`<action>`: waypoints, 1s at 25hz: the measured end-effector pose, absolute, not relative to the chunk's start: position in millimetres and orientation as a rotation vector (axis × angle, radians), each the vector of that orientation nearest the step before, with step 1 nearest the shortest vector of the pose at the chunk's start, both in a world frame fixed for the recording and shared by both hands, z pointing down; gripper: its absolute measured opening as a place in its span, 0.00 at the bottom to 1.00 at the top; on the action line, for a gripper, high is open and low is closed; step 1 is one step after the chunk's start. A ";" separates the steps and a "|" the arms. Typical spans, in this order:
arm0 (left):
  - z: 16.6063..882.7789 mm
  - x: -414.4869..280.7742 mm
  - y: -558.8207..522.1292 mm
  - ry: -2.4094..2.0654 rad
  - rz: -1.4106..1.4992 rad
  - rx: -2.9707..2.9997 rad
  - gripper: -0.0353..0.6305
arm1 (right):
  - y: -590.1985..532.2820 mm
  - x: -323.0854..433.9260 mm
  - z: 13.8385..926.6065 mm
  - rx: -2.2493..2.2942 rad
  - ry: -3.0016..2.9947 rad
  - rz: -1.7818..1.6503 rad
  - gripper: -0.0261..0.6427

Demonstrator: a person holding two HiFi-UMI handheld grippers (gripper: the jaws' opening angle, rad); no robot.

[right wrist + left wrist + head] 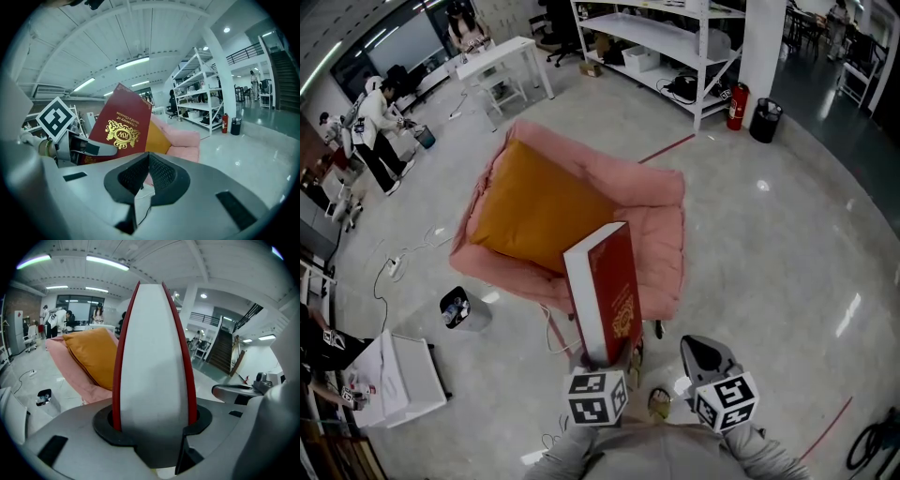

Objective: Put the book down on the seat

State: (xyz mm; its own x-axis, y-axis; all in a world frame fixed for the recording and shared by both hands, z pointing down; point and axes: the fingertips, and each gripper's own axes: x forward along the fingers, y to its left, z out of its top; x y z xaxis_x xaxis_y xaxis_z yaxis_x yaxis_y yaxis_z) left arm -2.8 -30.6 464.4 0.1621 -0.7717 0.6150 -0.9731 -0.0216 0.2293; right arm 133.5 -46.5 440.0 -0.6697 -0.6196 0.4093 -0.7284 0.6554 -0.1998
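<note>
A thick red book (614, 286) with gold print on its cover stands upright, and my left gripper (600, 364) is shut on its lower end. In the left gripper view the white page edge of the book (152, 357) fills the gap between the jaws of the left gripper (152, 420). The seat (661, 220) is a pink floor sofa holding an orange cushion (539, 211); it lies on the floor just beyond the book. My right gripper (710, 361) hovers to the right of the book, shut and empty. Past the right gripper (149, 161) I see the book cover (119, 122) and the seat (185, 140).
A small black bin (464, 307) and a white box (403, 375) sit on the floor to the left. White shelving (675, 47), a red fire extinguisher (737, 105) and a black bin (765, 120) stand behind the seat. A person (380, 122) stands at far left.
</note>
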 end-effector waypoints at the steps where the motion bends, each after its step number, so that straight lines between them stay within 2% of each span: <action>1: 466.0 -4.6 -37.3 -1.644 0.433 1.840 0.42 | -53.2 130.4 440.4 1.078 -2.565 0.507 0.05; 25: 556.3 -59.0 -199.8 -1.358 0.549 1.804 0.42 | -193.8 37.6 503.6 1.117 -2.425 0.582 0.05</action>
State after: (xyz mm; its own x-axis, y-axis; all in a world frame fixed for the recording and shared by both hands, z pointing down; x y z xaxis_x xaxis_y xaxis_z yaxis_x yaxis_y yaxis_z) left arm -59.0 -199.8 556.3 0.3309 -0.5916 0.7352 -0.9363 -0.1087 0.3339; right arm 37.6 -193.8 503.6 -0.5970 -0.6106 0.5203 -0.7803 0.5926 -0.1999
